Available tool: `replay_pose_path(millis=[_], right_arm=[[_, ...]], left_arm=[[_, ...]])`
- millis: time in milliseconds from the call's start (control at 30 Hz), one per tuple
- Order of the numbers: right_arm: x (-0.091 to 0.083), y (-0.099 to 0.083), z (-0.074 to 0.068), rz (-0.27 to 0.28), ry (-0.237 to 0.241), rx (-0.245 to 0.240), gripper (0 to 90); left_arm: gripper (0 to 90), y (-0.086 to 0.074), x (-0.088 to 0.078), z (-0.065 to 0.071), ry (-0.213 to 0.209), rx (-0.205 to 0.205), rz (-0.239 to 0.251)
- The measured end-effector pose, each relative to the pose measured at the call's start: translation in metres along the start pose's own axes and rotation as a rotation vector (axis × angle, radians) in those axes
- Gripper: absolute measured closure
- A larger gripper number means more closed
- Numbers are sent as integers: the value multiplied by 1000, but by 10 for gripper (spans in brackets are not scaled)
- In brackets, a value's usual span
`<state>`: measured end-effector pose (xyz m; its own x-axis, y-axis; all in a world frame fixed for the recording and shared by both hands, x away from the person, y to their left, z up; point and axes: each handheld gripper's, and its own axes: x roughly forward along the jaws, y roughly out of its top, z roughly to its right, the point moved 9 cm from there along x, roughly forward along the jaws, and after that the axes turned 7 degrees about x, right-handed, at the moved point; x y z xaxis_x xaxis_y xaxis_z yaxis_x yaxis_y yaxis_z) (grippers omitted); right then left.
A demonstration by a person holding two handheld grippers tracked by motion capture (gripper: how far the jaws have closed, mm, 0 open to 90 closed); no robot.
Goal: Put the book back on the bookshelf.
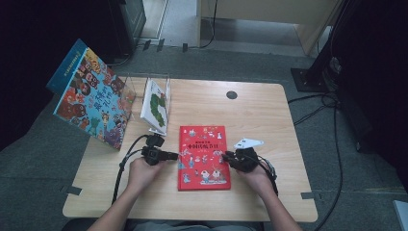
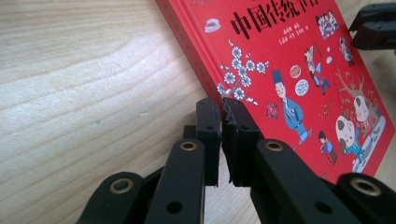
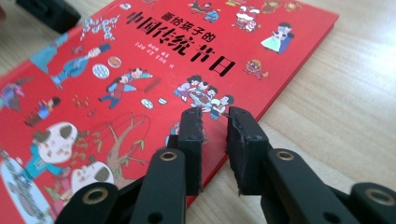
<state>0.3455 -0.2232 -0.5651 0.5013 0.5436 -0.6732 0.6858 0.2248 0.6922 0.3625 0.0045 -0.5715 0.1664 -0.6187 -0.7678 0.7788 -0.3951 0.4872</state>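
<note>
Left tongs [image 1: 176, 155], a hair's gap between the jaws and gripping nothing, sit at the left edge of the red picture book [image 1: 203, 156] lying flat mid-surface [image 1: 260, 110]. Right tongs [image 1: 226, 156], slightly parted and empty, flank its right edge. Judged step: book set down, released; next, withdraw both hands clear
</note>
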Motion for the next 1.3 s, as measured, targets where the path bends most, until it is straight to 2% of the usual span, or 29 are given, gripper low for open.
replay_pose_path(millis=[67,200,333,500,633,733,833,967,1133,1300], right_arm=[[-2,0,3,-26,11,72,705],[-3,-4,10,-78,22,153,689],[-2,-3,10,-132,35,195,689],[0,-1,12,-200,59,298,672],[4,2,11,-226,63,327,661],[6,6,12,-242,43,347,661],[8,8,13,-271,45,433,659],[11,11,14,-299,39,499,662],[12,13,13,-324,15,540,656],[11,16,11,-345,-2,546,652]], left_arm=[[844,0,1,1,-2,0,1],[843,-1,0,2,3,3,1],[863,-1,1,3,7,8,-2],[867,-1,1,3,9,5,-2],[871,0,1,3,13,3,3],[872,0,1,3,13,-1,5],[873,0,1,4,11,-8,9],[883,0,1,5,6,-12,14],[894,-1,1,5,3,-19,21],[898,-1,1,5,3,-22,24]])
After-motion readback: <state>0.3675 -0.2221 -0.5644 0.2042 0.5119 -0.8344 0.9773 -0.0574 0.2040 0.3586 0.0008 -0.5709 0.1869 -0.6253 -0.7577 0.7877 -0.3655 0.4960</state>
